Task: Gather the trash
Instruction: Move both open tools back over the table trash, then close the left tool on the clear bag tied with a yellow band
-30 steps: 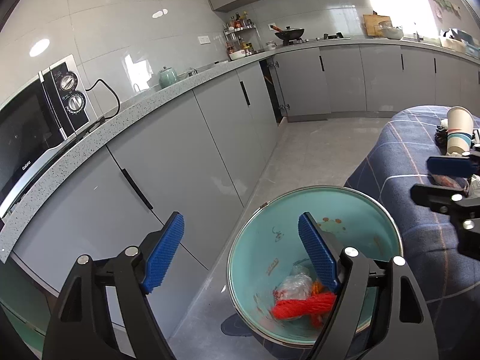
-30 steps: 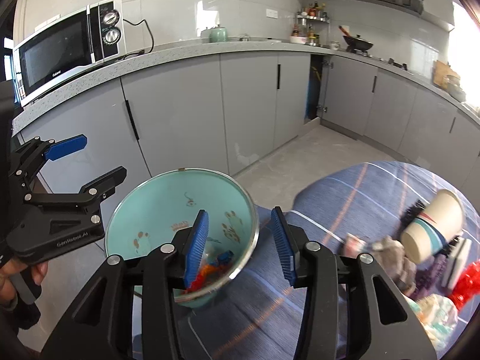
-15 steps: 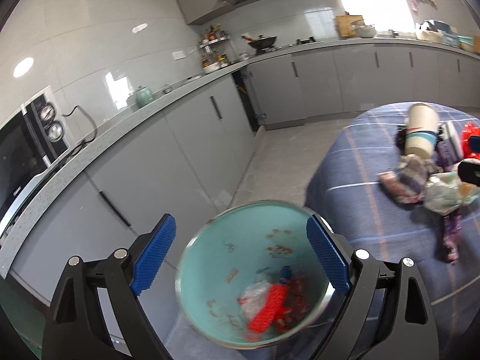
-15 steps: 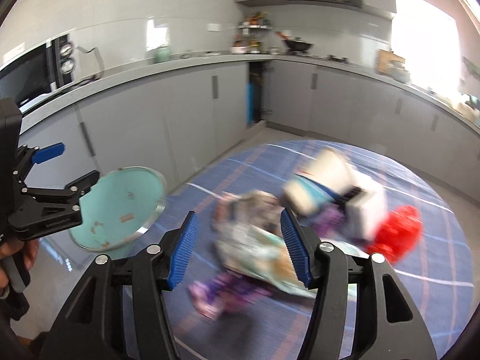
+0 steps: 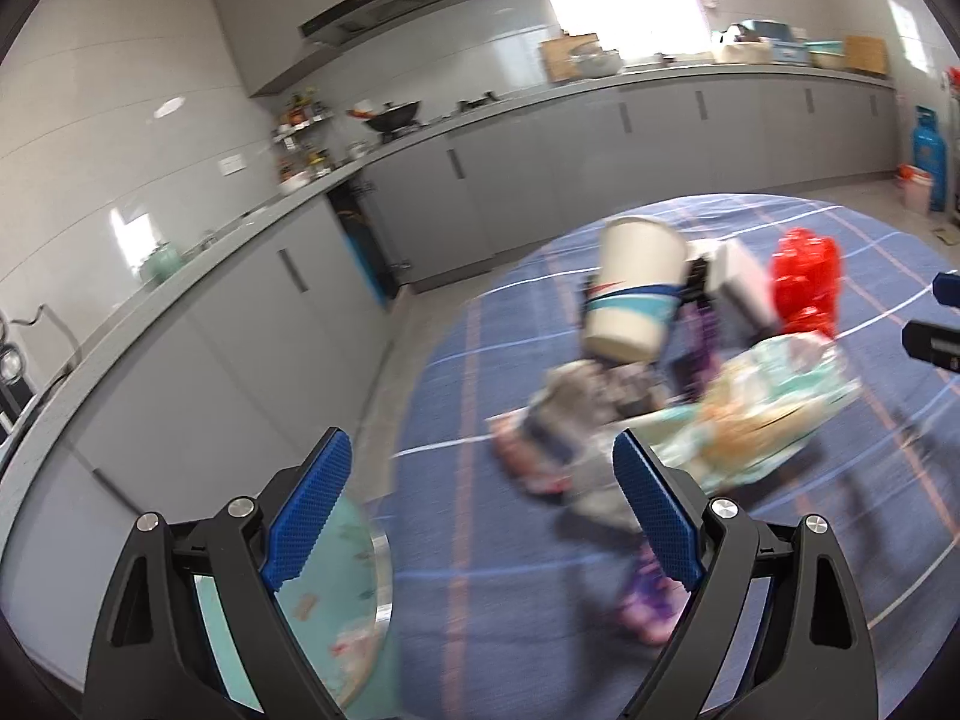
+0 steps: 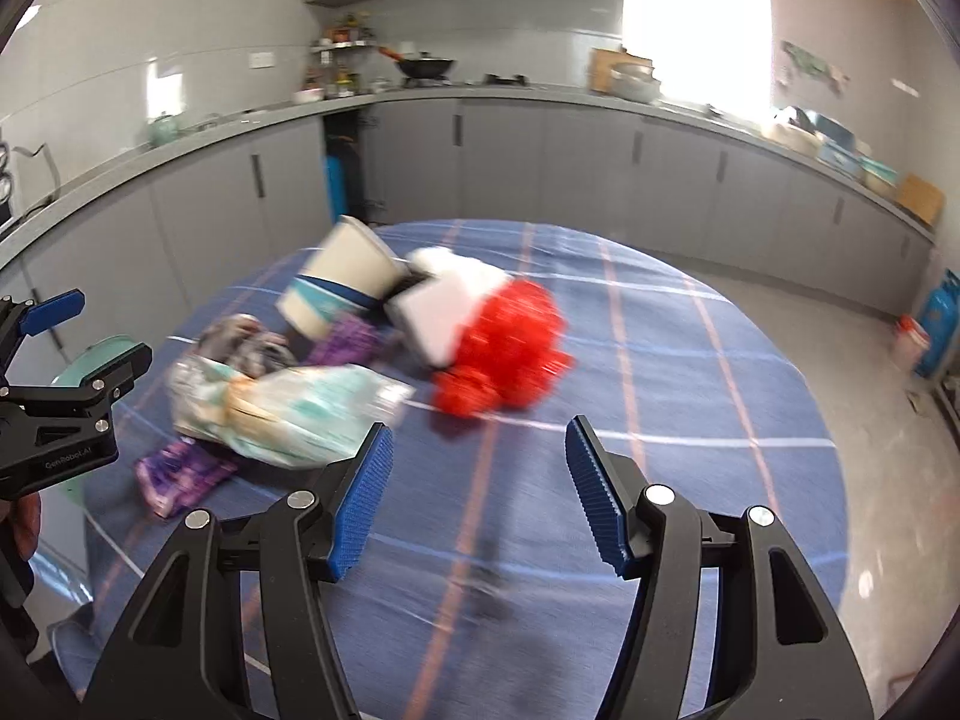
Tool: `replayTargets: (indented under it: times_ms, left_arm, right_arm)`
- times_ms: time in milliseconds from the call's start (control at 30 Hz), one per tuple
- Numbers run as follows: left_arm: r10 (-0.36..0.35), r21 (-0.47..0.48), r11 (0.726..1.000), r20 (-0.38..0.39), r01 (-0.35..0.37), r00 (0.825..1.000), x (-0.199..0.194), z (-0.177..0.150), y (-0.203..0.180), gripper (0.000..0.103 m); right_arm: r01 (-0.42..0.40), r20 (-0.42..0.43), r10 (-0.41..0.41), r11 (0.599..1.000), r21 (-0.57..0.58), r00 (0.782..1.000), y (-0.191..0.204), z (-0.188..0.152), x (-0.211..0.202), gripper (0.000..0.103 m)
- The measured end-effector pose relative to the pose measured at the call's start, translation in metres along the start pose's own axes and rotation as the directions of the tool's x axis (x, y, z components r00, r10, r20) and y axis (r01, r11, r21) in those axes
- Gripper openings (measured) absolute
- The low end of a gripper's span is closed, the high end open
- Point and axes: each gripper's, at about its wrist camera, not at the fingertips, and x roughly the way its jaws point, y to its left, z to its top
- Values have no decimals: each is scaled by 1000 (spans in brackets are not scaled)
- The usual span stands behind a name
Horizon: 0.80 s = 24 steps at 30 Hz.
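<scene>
A blurred pile of trash lies on the round table with its blue checked cloth [image 6: 690, 450]: a tipped paper cup [image 6: 342, 288] [image 5: 636, 300], a white box [image 6: 444, 306], a red plastic lump [image 6: 510, 354] [image 5: 804, 282], a crinkled teal-printed bag [image 6: 288, 414] [image 5: 762, 414], a grey-pink wrapper [image 5: 570, 414] and a purple wrapper [image 6: 180, 474] [image 5: 651, 606]. My right gripper [image 6: 478, 426] hovers open just short of the red lump, nothing between its pads. My left gripper [image 5: 480, 438] [image 6: 111, 327] is wide open at the table's left edge, empty. The teal trash bin [image 5: 336, 612] sits below it.
Grey kitchen cabinets [image 6: 510, 150] and a worktop run along the far walls, with a wok [image 6: 426, 66] on the hob. A blue gas bottle [image 6: 942, 324] stands on the floor at the right. Bare cloth stretches to the right of the pile.
Both views have swung away from the teal bin to the trash pile on the table. The right gripper's jaws have widened. The bin has slid to the lower left.
</scene>
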Motion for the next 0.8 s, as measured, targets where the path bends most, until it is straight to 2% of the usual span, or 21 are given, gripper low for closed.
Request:
replayTargets:
  times_ms: [133, 333, 367, 433, 500, 533, 567, 800]
  left_arm:
    - [-54, 48, 997, -6, 54, 999, 7, 4, -30, 88]
    - [-118, 76, 990, -53, 121, 992, 20, 6, -51, 86]
    - [-127, 82, 988, -58, 131, 990, 21, 6, -53, 82]
    - [-164, 90, 981, -74, 170, 984, 20, 3, -56, 63]
    - [-208, 95, 972, -87, 216, 974, 18, 1, -60, 34]
    - [-222, 106, 967, -92, 231, 971, 18, 0, -62, 23]
    - [-247, 116, 959, -101, 258, 964, 17, -1, -65, 4]
    - [-260, 124, 956, -61, 266, 964, 2, 1, -60, 2]
  right_arm:
    - [30, -6, -30, 999, 34, 1000, -22, -12, -3, 64]
    - [31, -6, -31, 998, 59, 999, -33, -17, -4, 66]
    - [31, -4, -31, 998, 59, 1000, -34, -17, -4, 66]
    - [31, -4, -30, 998, 61, 1000, -34, -17, -4, 66]
    - [29, -7, -28, 997, 68, 1000, -35, -18, -3, 66]
    - [28, -10, -28, 997, 71, 1000, -35, -17, -2, 66]
    - [29, -12, -29, 997, 71, 1000, -34, -18, -1, 66]
    - [37, -9, -37, 997, 67, 999, -33, -13, -2, 66]
